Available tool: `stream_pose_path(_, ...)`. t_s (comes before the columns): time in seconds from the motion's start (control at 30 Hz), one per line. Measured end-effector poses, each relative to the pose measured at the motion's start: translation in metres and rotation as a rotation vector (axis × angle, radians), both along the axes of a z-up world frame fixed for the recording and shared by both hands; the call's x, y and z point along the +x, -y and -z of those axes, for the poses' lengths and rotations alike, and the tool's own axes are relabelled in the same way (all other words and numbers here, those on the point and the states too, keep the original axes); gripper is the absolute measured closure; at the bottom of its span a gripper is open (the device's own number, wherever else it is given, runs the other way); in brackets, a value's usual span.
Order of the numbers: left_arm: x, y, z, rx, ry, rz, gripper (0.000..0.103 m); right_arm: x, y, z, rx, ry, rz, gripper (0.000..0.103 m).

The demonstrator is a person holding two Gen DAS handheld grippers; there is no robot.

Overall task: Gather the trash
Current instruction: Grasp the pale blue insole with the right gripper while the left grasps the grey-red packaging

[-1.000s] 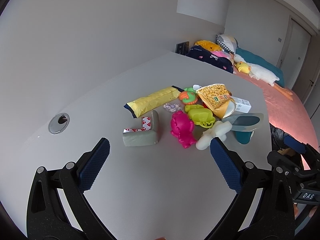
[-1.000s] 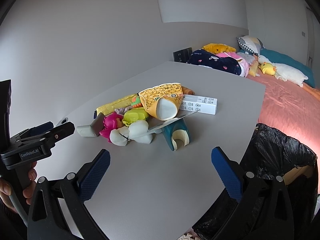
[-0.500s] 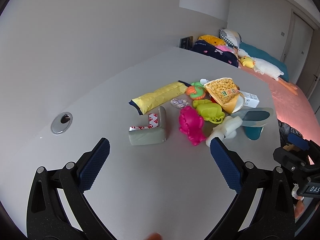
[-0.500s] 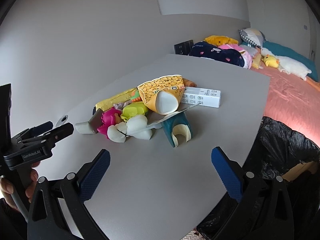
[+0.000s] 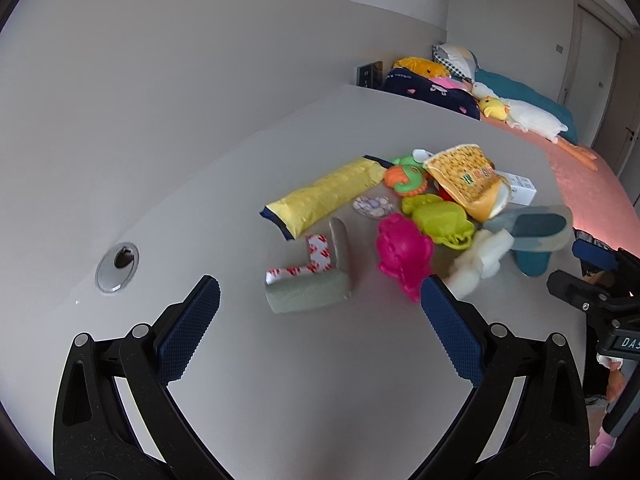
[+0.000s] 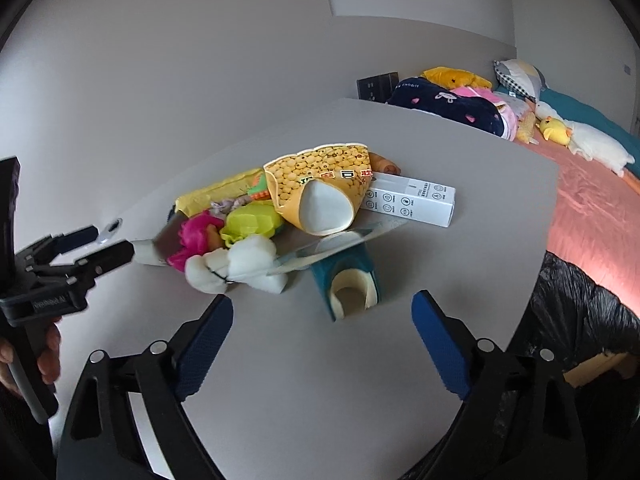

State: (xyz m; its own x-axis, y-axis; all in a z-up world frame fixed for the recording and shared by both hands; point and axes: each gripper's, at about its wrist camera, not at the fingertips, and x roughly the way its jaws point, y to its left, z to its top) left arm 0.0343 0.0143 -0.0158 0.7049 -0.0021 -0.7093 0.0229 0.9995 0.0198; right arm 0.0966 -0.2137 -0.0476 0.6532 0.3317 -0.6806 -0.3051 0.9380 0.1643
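A heap of trash and toys lies on the grey table (image 5: 240, 400). It holds a yellow corn snack bag (image 6: 320, 188), a long yellow packet (image 5: 324, 196), a white box (image 6: 412, 200), a grey-green foam corner (image 5: 312, 296) with red-and-white tape, a teal foam piece (image 6: 352, 280) and white foam lumps (image 6: 240, 264). My left gripper (image 5: 319, 284) is open just short of the foam corner, pads off it. The jaws of my right gripper (image 6: 322, 300) are closing. The teal piece lies ahead in line with their gap, untouched.
A black trash bag (image 6: 580, 312) hangs open past the table's right edge. Pink (image 5: 404, 252), lime (image 5: 436, 216) and orange-green (image 5: 406, 176) plastic toys sit in the heap. A round cable hole (image 5: 118, 262) is at the left. A bed with pillows and plush toys (image 6: 580, 140) stands behind.
Both grippers have moved down and closer to the heap, which looks larger now. The right gripper's fingers stand slightly nearer each other.
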Motion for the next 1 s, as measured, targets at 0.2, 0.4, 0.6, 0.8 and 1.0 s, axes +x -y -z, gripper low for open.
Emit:
stream_pose_path(0.2,0.022,-0.010,0.006,0.006,-0.023,0.005,0.006,0.017,-0.010,0.006,-0.039,-0.009,-0.024,0.018)
stream_pose_path(0.4,0.040,-0.015,0.013,0.015,-0.053,0.039,0.006,0.031,-0.019,0.009,-0.079,-0.010,-0.034,0.025)
stream_pose_path(0.6,0.055,-0.018,0.025,0.021,-0.086,0.066,0.006,0.049,-0.024,0.014,-0.115,-0.017,-0.027,0.044)
stream_pose_path(0.8,0.058,-0.017,0.043,0.040,-0.131,0.073,0.017,0.055,-0.024,0.015,-0.121,-0.009,-0.026,0.045)
stream_pose_path(1.0,0.054,-0.013,0.044,0.011,-0.135,0.081,0.044,0.049,-0.014,0.016,-0.055,-0.016,-0.003,0.046)
